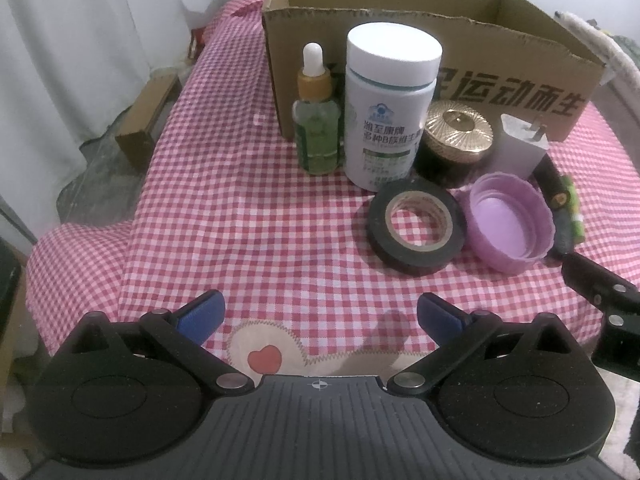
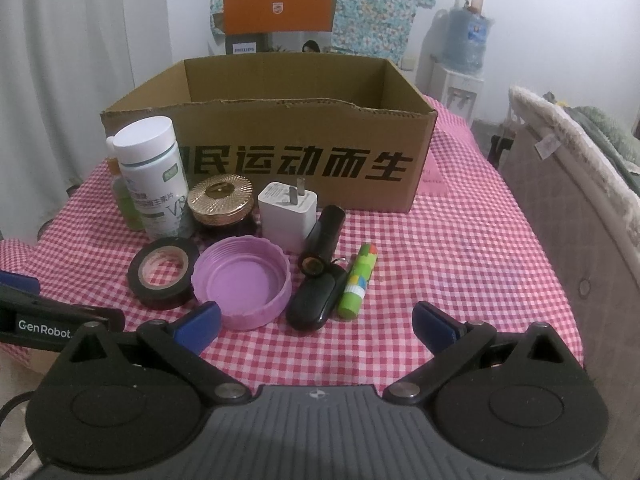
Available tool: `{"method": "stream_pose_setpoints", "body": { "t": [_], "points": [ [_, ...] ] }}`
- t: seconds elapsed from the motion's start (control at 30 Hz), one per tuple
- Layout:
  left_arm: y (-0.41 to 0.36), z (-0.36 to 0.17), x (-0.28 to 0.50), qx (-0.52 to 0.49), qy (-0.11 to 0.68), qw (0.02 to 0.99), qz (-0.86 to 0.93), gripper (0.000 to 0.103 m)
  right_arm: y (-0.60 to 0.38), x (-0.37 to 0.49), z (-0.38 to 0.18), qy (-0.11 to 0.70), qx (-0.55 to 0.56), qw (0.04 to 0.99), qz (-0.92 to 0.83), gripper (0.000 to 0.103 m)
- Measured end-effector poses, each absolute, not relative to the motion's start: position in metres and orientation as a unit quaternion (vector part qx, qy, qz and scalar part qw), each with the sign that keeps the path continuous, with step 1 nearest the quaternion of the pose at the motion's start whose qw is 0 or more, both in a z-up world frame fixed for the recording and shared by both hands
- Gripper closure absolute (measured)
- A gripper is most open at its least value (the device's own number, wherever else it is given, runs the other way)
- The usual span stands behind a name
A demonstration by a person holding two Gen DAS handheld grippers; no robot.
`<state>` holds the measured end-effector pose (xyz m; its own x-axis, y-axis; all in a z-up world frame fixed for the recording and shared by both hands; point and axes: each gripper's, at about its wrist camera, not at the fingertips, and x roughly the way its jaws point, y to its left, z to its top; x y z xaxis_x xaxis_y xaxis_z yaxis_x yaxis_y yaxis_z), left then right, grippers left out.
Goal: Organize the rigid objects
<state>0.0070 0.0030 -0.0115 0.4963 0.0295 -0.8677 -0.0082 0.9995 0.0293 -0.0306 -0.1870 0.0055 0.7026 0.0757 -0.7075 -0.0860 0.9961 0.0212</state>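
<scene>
Both tools are spread wide and hold nothing: the left tool (image 1: pixel 320 316) hovers over bare checked cloth (image 1: pixel 240 220), and the right tool (image 2: pixel 316 326) hovers just before the purple lid (image 2: pixel 242 280).

The things to organize stand in a tight group on the worktop in front of the open box (image 2: pixel 280 160), which looks empty as far as its inside shows. At the back are the dropper bottle (image 1: pixel 318 120), the white bottle (image 1: pixel 386 112), the gold-lid jar (image 2: pixel 222 204) and the charger (image 2: pixel 288 212). In front lie the tape roll (image 2: pixel 164 272), the purple lid, a black tube (image 2: pixel 322 236), a black oval thing (image 2: pixel 316 300) and the green stick (image 2: pixel 358 280).

The risk, I think, comes from this crowding. The tape touches the lid, and the black tube, the oval thing and the stick lie side by side. A spread finger going down for one can push its neighbour. The tall white bottle and the thin dropper bottle may tip if they are knocked. The stick and tube are round and may roll.

The right view shows the stick, the oval thing and the box inside clearly. In the left view these are nearly hidden at the edge, but it shows the dropper bottle fully, while the right view hides it behind the white bottle.
</scene>
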Motion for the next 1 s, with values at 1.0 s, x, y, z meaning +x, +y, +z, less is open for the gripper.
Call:
{"method": "stream_pose_setpoints", "body": {
  "t": [1.0],
  "points": [
    [-0.005,-0.015,0.023,0.004,0.46,0.883,-0.093,0.0,-0.211,-0.022,0.003,0.366,0.021,0.929,0.052,0.0]
  ]
}}
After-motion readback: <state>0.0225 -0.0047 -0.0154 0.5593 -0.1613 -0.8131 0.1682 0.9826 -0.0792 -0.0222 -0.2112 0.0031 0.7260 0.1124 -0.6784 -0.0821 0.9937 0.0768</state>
